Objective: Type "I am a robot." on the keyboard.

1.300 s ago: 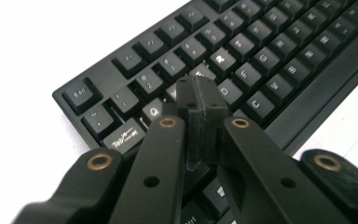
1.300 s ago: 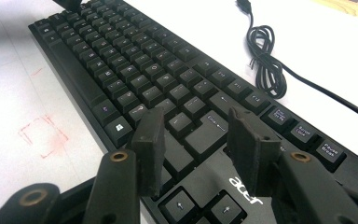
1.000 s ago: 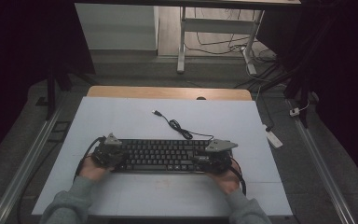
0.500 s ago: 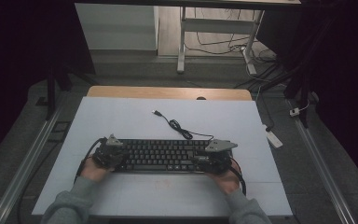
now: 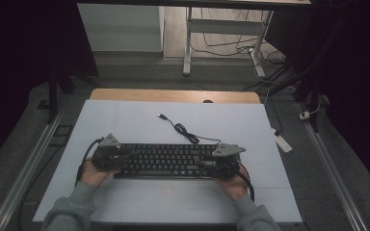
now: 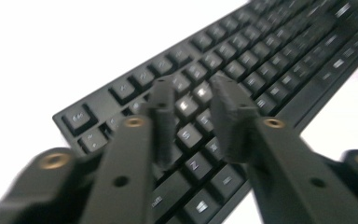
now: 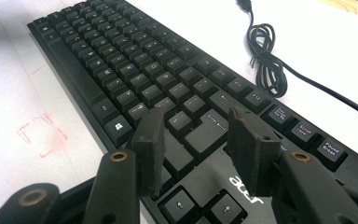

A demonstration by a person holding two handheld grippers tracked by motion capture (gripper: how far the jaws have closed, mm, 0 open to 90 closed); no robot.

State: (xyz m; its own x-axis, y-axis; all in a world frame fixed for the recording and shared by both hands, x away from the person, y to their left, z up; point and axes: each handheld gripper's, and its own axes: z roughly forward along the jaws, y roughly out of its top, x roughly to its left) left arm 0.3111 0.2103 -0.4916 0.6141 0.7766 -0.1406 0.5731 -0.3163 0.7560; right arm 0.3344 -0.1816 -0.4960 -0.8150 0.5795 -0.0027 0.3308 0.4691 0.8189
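Both tools parked over the keyboard ends

High view: keyboard (image 5: 166,161) flat mid-bench (image 5: 125,120), cable (image 5: 183,130) loose behind. Left gripper view: my left tool (image 6: 193,91) gapes above the keys, grasping nothing. Right gripper view: right tool (image 7: 198,135) likewise released. I reckon nothing's lifted yet.

A lab-like recording room. Metal rails (image 5: 26,168) flank the white table (image 5: 125,120). Loose cables (image 5: 231,45) cross the upper-centre floor.

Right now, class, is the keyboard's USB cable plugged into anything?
No: the cable trails from the keyboard and its USB plug lies loose on the white table.
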